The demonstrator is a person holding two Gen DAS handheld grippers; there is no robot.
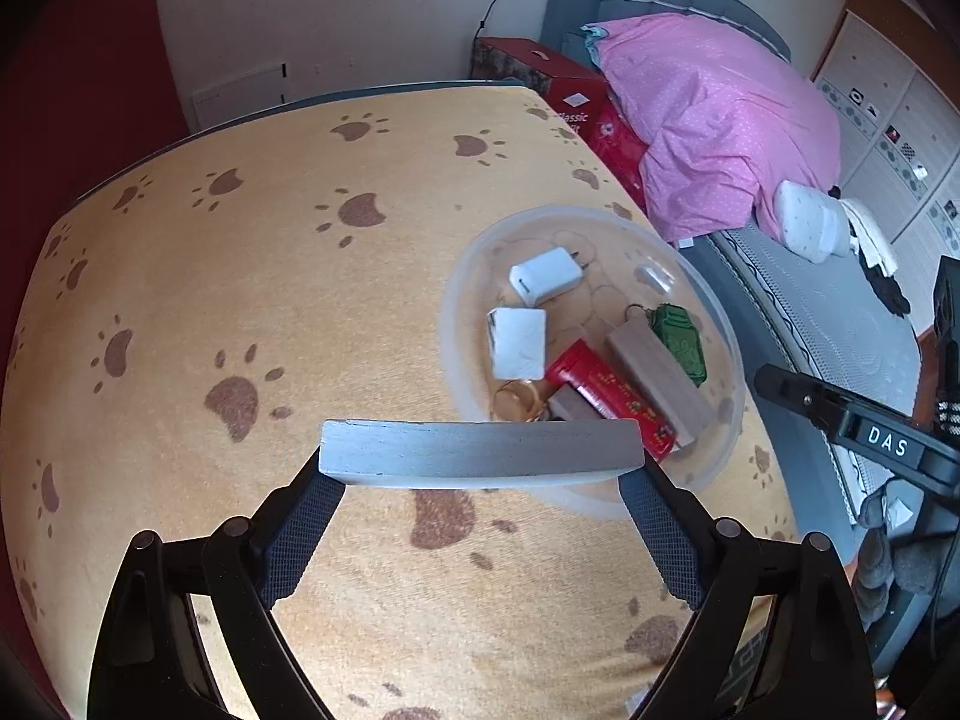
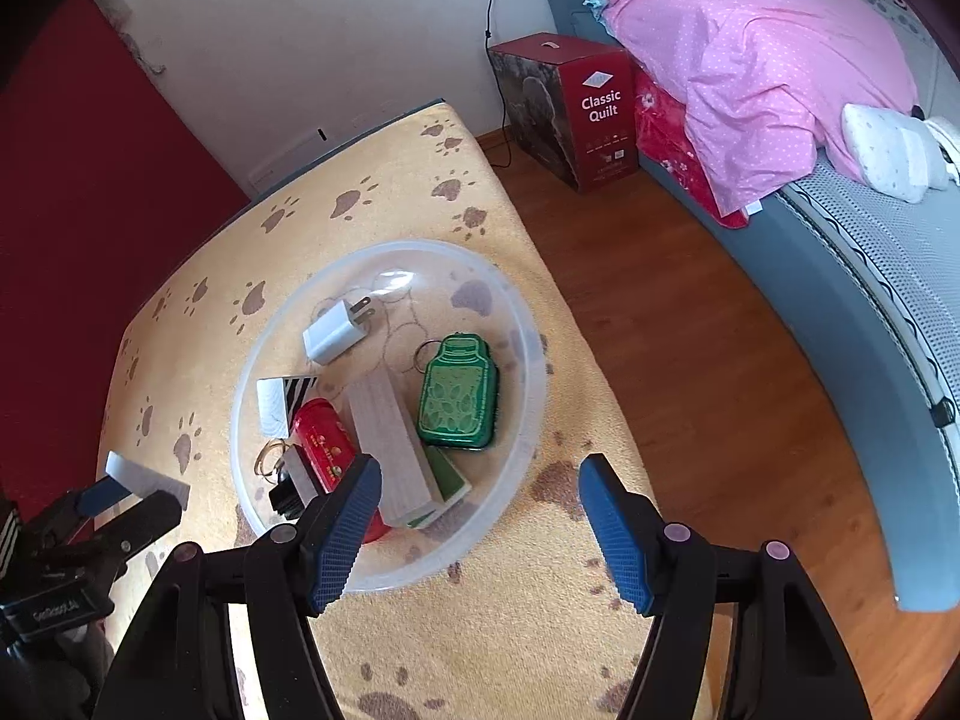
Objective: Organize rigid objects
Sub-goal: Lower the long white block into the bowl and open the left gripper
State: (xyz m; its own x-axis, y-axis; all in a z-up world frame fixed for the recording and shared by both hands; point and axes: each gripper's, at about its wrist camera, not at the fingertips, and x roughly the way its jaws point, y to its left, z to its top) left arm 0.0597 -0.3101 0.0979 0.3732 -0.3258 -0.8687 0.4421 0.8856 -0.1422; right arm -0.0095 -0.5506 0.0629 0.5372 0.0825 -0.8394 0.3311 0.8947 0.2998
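A clear plastic bowl (image 1: 714,324) (image 2: 528,324) sits on the paw-print cloth. It holds a white charger (image 1: 546,275) (image 2: 333,331), a white box (image 1: 519,343), a red tin (image 1: 606,390) (image 2: 321,435), a wooden block (image 1: 657,381) (image 2: 390,438), a green jar-shaped tin (image 1: 681,342) (image 2: 459,393) and a gold ring (image 1: 516,401). My left gripper (image 1: 480,483) is shut on a flat grey block (image 1: 480,453) (image 2: 147,479), held above the cloth just left of the bowl. My right gripper (image 2: 480,531) is open and empty over the bowl's near rim.
The table's cloth (image 1: 240,276) ends at a right edge beside a wooden floor (image 2: 690,348). A bed (image 2: 870,276) with a pink quilt (image 1: 720,120) and a red "Classic Quilt" box (image 2: 576,108) stand to the right.
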